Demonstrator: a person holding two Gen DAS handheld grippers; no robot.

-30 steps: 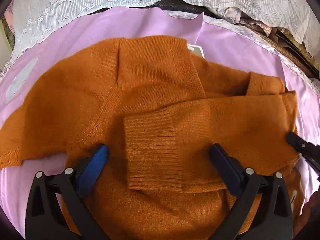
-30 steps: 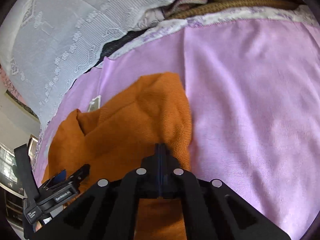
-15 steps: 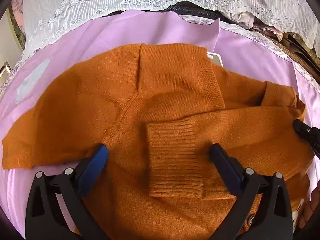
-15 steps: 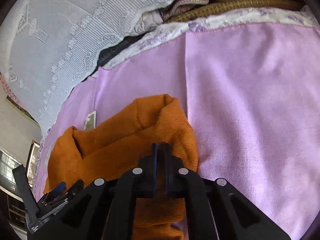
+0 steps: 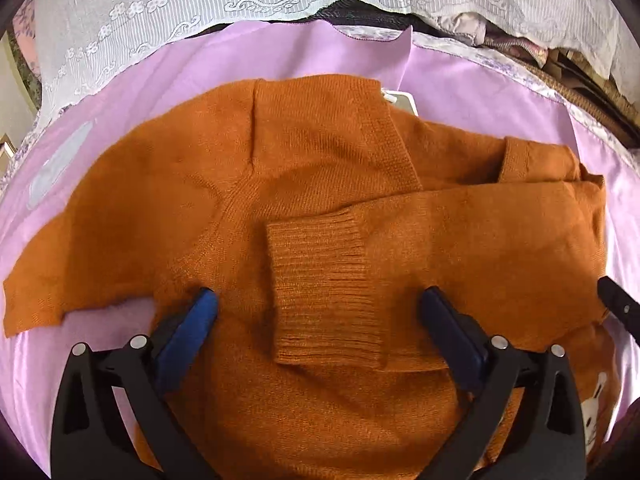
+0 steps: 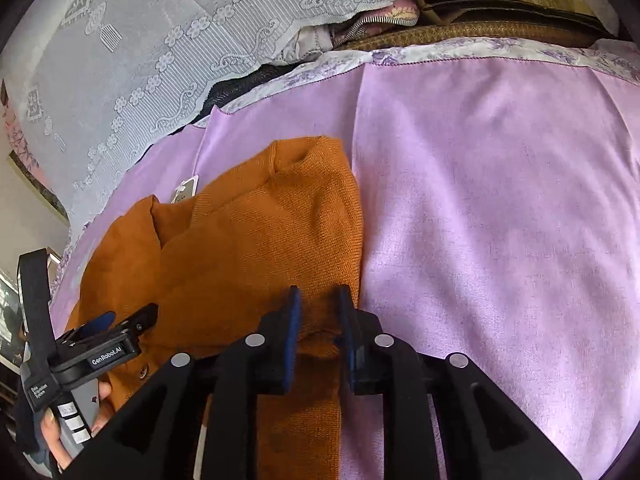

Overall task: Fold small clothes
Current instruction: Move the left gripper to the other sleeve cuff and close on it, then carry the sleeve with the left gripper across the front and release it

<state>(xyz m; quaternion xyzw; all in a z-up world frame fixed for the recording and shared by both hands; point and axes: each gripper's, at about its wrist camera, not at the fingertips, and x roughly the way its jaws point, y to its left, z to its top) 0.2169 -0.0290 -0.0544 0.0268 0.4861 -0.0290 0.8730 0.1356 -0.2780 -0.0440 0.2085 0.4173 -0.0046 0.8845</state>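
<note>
Right gripper [image 6: 318, 300]: jaws opening, releasing the orange sweater [image 5: 320, 208] after laying its sleeve across. Left gripper [image 5: 320, 300] hovers, fingers apart.

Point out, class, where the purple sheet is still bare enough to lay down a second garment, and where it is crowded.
The widest bare patch of the purple sheet lies right of the orange sweater, up to the flowered border. A narrower strip runs between the sweater's top edge and the lace cloth. The middle is crowded: sweater, folded sleeve, left gripper, and right gripper, its jaws opening over the sweater's edge.
</note>
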